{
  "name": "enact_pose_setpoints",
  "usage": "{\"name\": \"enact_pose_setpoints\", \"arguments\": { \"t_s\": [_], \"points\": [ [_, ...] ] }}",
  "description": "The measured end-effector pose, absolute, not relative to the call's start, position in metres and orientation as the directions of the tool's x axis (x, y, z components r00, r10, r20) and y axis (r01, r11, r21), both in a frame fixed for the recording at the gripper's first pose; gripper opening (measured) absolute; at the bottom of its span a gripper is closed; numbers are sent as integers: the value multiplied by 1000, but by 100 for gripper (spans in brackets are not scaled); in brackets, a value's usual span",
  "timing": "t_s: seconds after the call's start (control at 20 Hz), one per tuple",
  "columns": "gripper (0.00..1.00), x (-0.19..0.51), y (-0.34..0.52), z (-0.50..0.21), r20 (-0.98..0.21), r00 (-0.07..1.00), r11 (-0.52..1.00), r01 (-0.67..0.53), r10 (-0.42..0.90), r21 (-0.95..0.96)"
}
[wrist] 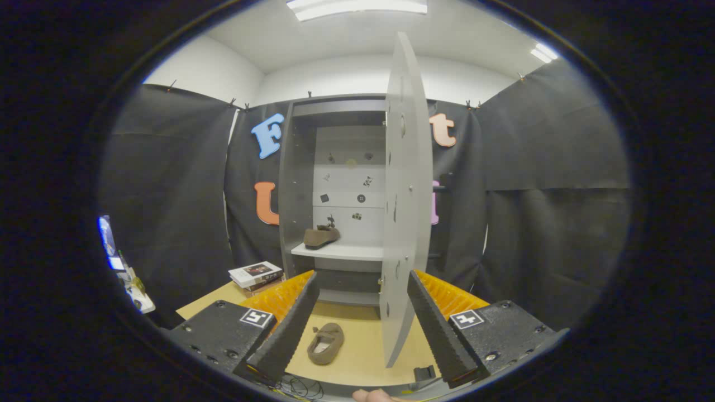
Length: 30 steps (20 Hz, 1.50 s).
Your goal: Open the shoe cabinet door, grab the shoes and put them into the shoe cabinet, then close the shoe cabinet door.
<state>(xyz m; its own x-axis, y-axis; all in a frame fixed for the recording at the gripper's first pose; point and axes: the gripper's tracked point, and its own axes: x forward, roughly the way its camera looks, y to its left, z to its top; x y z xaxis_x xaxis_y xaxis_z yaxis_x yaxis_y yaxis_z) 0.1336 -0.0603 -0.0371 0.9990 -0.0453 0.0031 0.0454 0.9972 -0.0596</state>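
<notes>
The grey shoe cabinet (299, 184) stands ahead against the booth wall, its door (406, 201) swung wide so I see it nearly edge-on. One brown shoe (320, 236) rests on the white shelf (341, 252) inside. A second brown shoe (326, 343) lies on the wooden floor board (363, 346), sole down, between my fingers and just ahead of them. My gripper (357, 324) is open with nothing between its fingers; the right finger (435, 329) is close to the door's lower edge.
A stack of books (256, 274) sits on the board left of the cabinet. Some small items lie at the far left by the cloth wall. A fingertip (375, 396) shows under the gripper. Black cloth hangs on both sides.
</notes>
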Motion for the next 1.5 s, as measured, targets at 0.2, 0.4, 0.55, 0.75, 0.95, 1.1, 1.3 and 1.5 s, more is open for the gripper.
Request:
{"name": "enact_pose_setpoints", "arguments": {
  "t_s": [0.2, 0.4, 0.55, 0.75, 0.95, 1.1, 1.3, 1.5],
  "points": [
    [100, 161, -15, -72, -10, 999, 998, 39, -39, -43],
    [100, 200, 41, -127, -39, 999, 997, -19, 16, -71],
    [100, 228, 72, -173, -84, 995, 991, -64, 55, -116],
    [99, 263, 93, -254, -225, 971, 991, -98, 76, -88],
    [94, 310, 89, -326, -381, 922, 998, -62, 61, 10],
    [87, 341, 81, -371, -479, 876, 999, -33, 47, 38],
    [78, 375, 69, -422, -584, 810, 998, -10, 48, 68],
    [56, 401, 55, -460, -647, 762, 995, 30, 37, 92]
  ]
}}
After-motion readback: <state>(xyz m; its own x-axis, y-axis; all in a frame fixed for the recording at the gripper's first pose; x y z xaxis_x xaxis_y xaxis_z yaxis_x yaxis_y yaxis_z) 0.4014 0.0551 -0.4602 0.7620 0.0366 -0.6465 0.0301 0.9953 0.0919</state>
